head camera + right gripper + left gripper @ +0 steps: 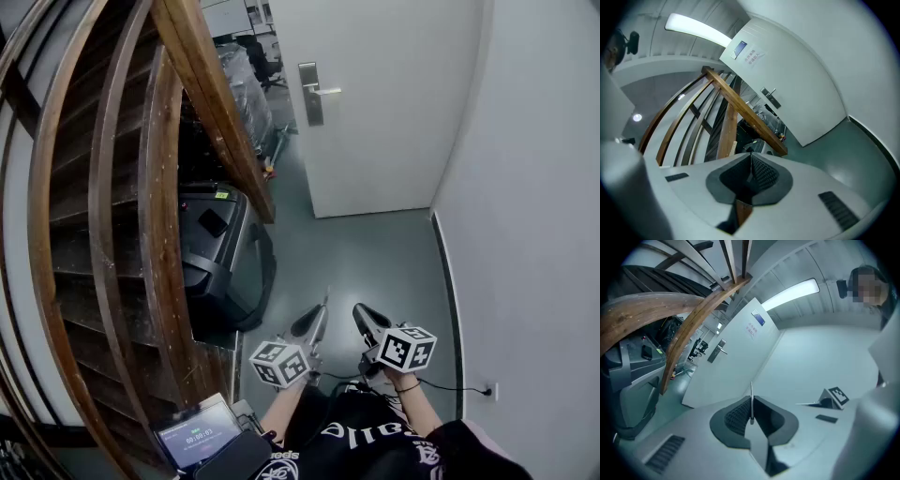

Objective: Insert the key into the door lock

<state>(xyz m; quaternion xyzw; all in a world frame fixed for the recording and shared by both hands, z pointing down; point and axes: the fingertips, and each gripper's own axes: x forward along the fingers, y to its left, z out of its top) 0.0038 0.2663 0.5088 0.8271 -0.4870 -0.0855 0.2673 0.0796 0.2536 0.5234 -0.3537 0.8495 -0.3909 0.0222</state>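
Left gripper (312, 323) clamped on the key (751, 401), blade running along the jaws toward 12 o'clock, where the door lock (310, 94) sits well apart on the white door (394, 131); right gripper (367, 317) pinched together on nothing, just beside at 3 o'clock.

Door (736, 366): a blue sign (758, 318) with a white printed notice (751, 329) just below it, both too small to read. Handheld screen (199, 435): a row of timer-style digits, not legible. Dark shirt (375, 455): white lettering (361, 433) seen upside down, with only a fragment resembling "alle" discernible.
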